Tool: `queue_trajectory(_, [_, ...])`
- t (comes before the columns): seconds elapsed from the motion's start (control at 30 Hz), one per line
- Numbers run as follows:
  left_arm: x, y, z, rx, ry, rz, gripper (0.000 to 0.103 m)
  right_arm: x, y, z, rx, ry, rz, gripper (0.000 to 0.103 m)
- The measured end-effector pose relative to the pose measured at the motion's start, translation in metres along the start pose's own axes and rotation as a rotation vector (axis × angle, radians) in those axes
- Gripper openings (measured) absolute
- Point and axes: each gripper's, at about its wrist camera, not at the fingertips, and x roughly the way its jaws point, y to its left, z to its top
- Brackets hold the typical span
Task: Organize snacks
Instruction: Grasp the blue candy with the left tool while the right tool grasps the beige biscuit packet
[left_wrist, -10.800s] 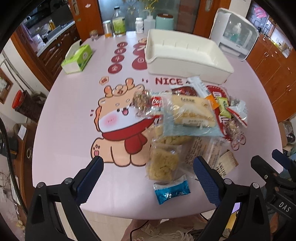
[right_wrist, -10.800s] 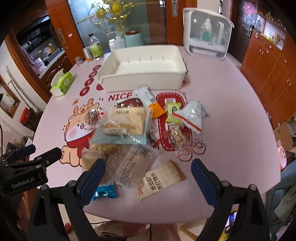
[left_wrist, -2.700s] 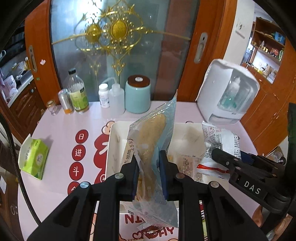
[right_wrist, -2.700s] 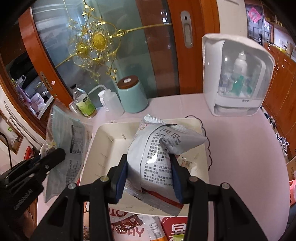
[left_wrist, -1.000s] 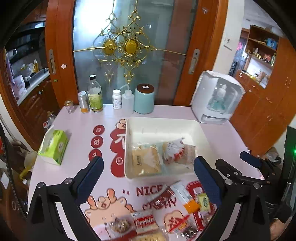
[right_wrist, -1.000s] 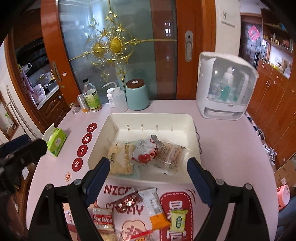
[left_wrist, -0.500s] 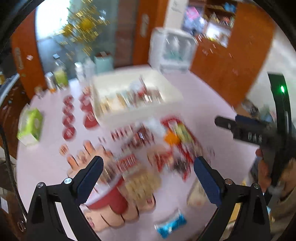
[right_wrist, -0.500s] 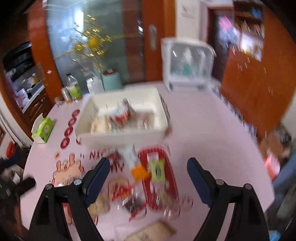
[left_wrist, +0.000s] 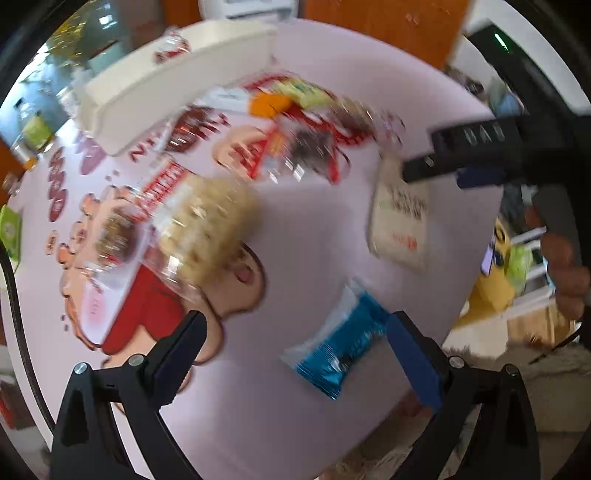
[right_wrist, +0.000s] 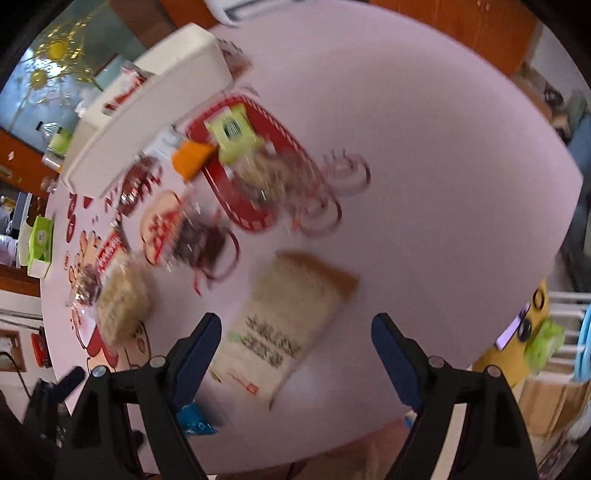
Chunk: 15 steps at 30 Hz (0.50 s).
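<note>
While both grippers, left (left_wrist: 295, 350) and right (right_wrist: 295, 350), hang spread and empty, loose snacks lie on the pink table (right_wrist: 443, 184): blue packet (left_wrist: 338, 350), beige packet (right_wrist: 284, 325); tray (left_wrist: 166, 77) beyond.

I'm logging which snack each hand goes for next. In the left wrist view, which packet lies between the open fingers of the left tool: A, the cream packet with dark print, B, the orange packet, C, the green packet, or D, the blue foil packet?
D: the blue foil packet lies on the pink table between the spread fingers of the left tool, not yet gripped.
</note>
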Motion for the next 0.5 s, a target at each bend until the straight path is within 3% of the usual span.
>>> queue_trajectory(0.17, [0.022,-0.017,-0.008,0.058,0.021,0.056,0.097,0.022,0.006,-0.005,0.003,0.058,0.016,0.084])
queue_trajectory(0.33, [0.035,-0.013,-0.001,-0.008,0.025,0.064,0.093,0.029,0.023,-0.009,-0.062,0.034,-0.042,0.084])
queue_trajectory(0.5, [0.045,0.007,0.009,-0.142,0.055,0.069,0.065,0.031,0.035,-0.016,-0.163,0.002,-0.087,0.083])
